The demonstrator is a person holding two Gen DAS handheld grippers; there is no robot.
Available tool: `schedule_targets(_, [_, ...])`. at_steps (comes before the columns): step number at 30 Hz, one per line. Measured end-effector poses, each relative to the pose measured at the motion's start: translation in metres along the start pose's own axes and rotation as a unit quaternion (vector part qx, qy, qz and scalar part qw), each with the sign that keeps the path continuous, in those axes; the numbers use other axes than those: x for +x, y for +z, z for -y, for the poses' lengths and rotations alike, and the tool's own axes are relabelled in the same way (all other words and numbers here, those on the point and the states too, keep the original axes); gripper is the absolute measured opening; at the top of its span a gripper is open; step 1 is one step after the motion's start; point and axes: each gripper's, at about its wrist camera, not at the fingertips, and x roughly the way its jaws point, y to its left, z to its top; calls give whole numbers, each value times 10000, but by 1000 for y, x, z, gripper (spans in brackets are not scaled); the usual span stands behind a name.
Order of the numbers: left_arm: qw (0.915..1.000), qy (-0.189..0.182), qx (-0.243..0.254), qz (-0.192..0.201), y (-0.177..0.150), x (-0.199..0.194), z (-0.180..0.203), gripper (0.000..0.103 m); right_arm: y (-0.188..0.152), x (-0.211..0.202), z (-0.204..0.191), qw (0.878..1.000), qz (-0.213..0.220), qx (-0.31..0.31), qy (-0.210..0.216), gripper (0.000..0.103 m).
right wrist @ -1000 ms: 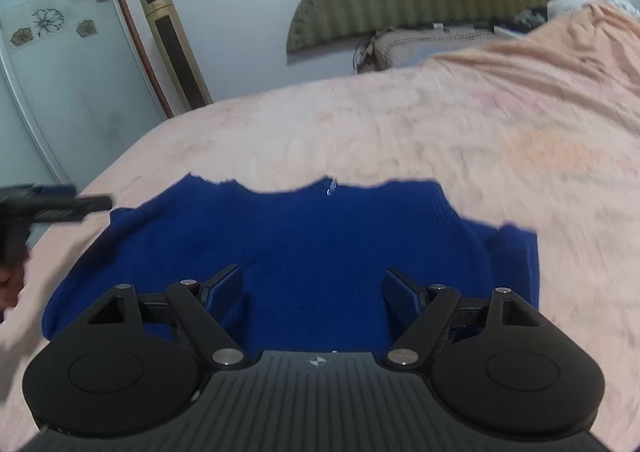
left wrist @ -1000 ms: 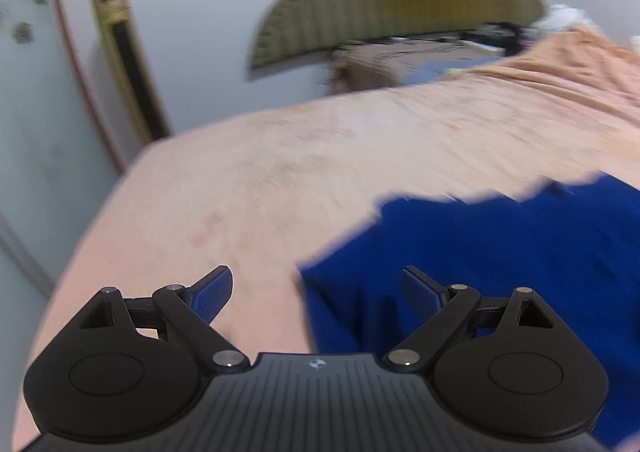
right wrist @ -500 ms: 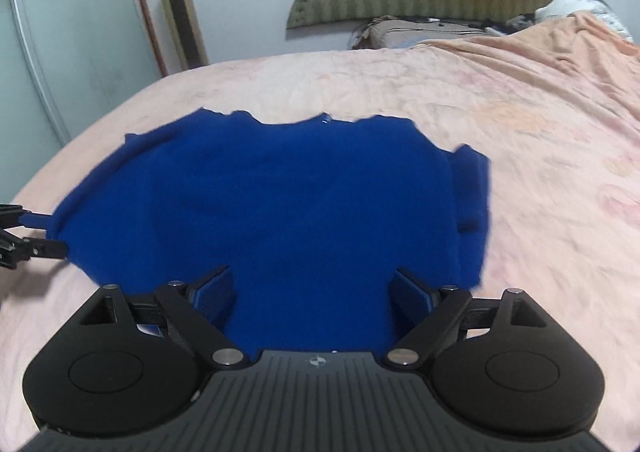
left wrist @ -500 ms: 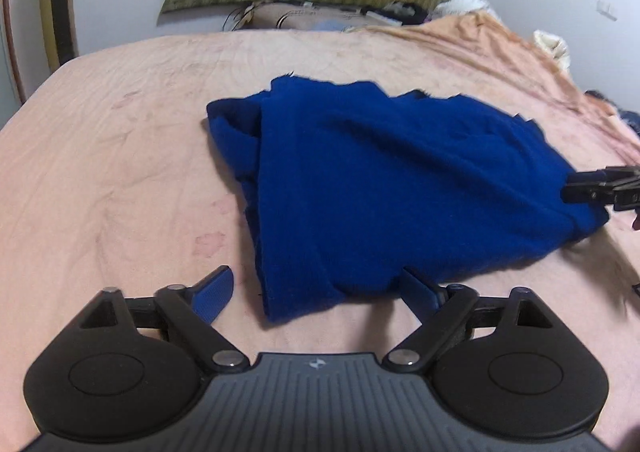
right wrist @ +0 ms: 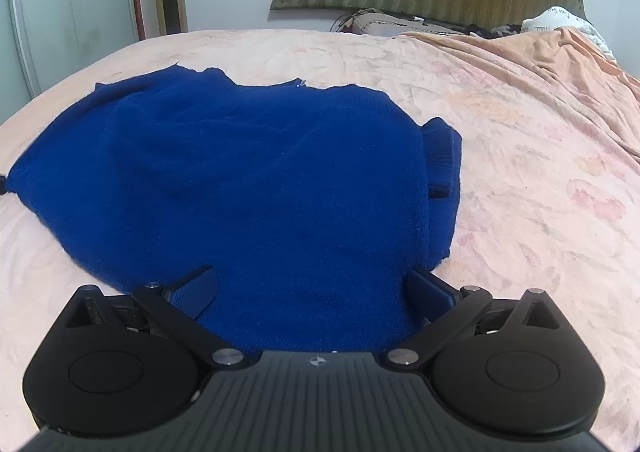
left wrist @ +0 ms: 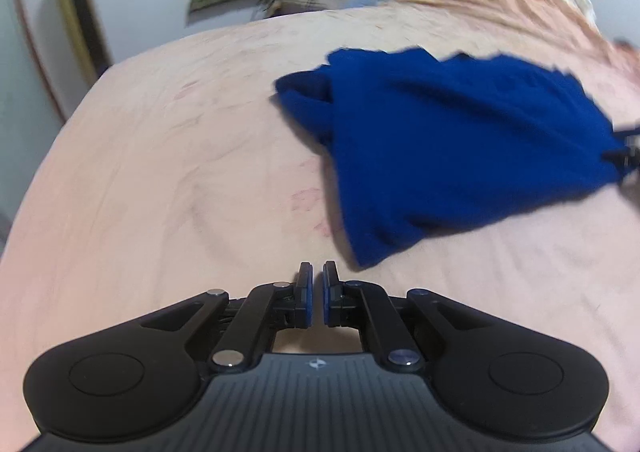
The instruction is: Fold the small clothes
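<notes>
Knitted blue wool sweater — soft, limp, light — lies on the pink bed sheet. Right gripper fingers are opening over its near hem, unpinched; left gripper fingers together, empty, short of its corner — grip hem edges.

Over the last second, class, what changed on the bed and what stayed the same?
The left hand-held gripper snapped shut on nothing, beside the blue sweater. The right hand-held gripper is opening wider over the sweater's near edge. The sweater still lies spread on the pink bedsheet.
</notes>
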Motion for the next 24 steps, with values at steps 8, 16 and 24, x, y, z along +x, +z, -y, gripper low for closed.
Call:
schedule_targets(8, [9970,11,-417,657,26,-15,31,93,24,-25,-47,9973,625,-165,336,100])
schedule_targets(16, [9982,443,-42,398,27,27,87,94,15,-2,-68,9981,256,-515,202,100])
schedule_targets(24, [9964,397,-706,266,12,28,79,95,11,-21,-47,9986,468,110,198,102])
